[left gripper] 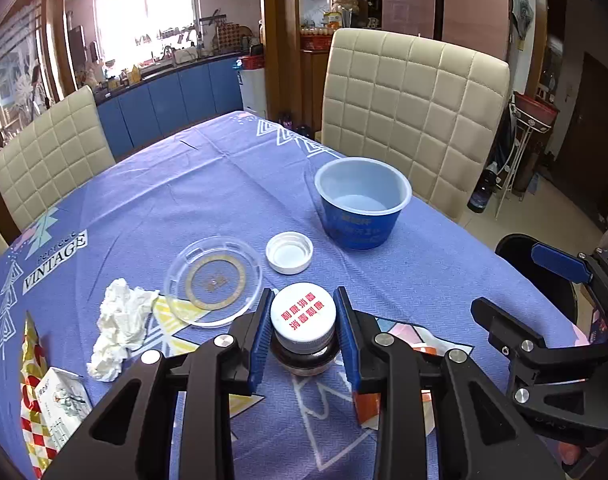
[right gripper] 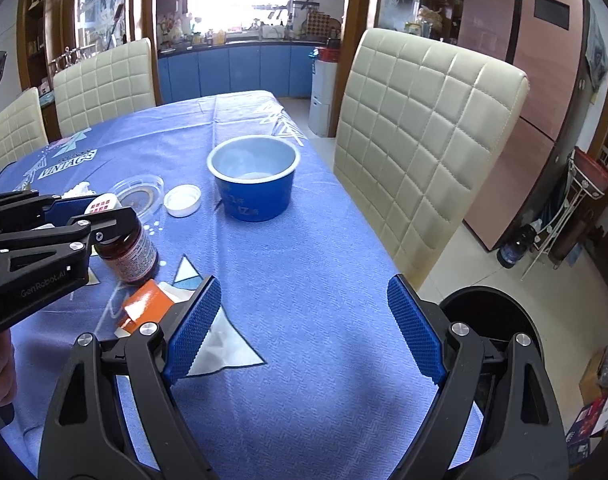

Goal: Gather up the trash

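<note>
A dining table draped in a blue printed tablecloth (left gripper: 208, 200) carried the scattered trash. The left gripper (left gripper: 304, 320) stood at the near centre of the table with its blue pads (left gripper: 260, 334) closed against the two sides of a small brown bottle (left gripper: 306, 350), just under its white cap with red characters; the bottle stood upright on the cloth. In the right wrist view the same bottle (right gripper: 132, 252) appeared at the left, leaning in the fisheye picture, with the black jaw of the left gripper across its neck.

The right gripper (right gripper: 304, 328) hovered over bare cloth near the table's right edge, its jaws set wide apart with nothing between them.

Far of the bottle lay a loose white screw cap (left gripper: 289, 252), open side up, and to its left a clear plastic lid (left gripper: 213, 280) with a gold ring. A crumpled white tissue (left gripper: 120, 328) lay further left, just beside the lid. At the near left edge sat a small white carton (left gripper: 62, 404) on a red-and-gold wrapper (left gripper: 32, 364). An orange packet (right gripper: 144, 308) lay just near of the bottle. A blue paper bowl (left gripper: 362, 202), empty and upright, stood at the far right, in front of a cream quilted chair (left gripper: 412, 112). A black bin (right gripper: 492, 316) stood on the floor beside the table's right edge.
</note>
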